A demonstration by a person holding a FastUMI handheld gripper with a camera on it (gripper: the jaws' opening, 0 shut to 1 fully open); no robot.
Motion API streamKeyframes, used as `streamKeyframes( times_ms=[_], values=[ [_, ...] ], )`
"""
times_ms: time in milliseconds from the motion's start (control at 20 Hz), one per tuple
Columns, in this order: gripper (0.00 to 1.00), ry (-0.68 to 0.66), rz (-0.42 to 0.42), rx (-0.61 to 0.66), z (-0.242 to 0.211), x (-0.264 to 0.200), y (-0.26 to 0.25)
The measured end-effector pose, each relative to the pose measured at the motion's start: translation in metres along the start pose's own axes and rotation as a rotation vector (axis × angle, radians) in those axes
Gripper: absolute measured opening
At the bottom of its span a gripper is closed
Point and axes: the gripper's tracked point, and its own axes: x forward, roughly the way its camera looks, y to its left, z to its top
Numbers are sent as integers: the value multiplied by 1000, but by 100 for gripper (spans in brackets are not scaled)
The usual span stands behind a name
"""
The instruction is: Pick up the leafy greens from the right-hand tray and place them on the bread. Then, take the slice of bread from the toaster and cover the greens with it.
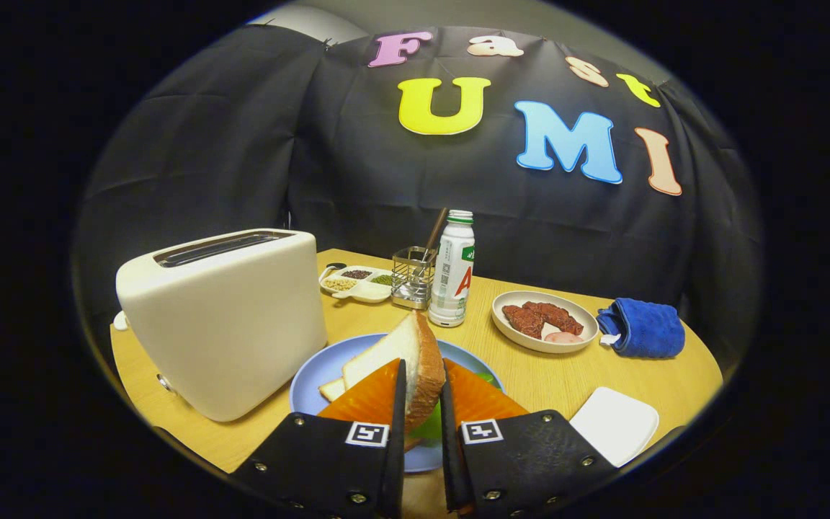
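Your gripper (422,404) has its jaws drawn narrow, both fingers pressing on the slice of bread (415,360), which stands on edge between them, crust toward the right finger and the white crumb facing left. The slice rises just ahead of the fingertips (399,389) and tilts a little to the left.

Under the jaws sits the blue plate (314,375). On it, just left of the left finger, you can see the corner of a second bread slice (332,389) lying flat. The leafy greens (429,429) show as a green patch low between the fingers, under the held slice, with a bit more green just beyond the right finger.

Left of the jaws, near the plate, stands the white toaster (220,317), slots up. Beyond the held slice: a bottle (452,270) with a green cap; its label has a large red letter, the rest too small to read. Beside it a wire holder (413,277) with a utensil, and left of that a white divided dish (357,282) of grains. Right and beyond the jaws: a plate of red meat slices (545,321), then a blue cloth (642,328). Near the right finger lies a white square tray (617,425). All rest on the wooden table (545,375).

Each finger carries a square black-and-white marker; no legible writing on it.
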Motion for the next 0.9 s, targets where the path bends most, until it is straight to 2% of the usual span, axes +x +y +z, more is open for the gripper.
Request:
streamKeyframes(
  times_ms=[350,600,650,750,900],
  values=[
    [28,21,-36,-49,-10,0,-8],
    [28,8,27,137,-6,0,-9],
    [30,18,1,139,-10,1,-17],
    [54,52,-32,110,-21,3,-29],
    [55,68,-15,150,-28,4,-32]
  ],
)
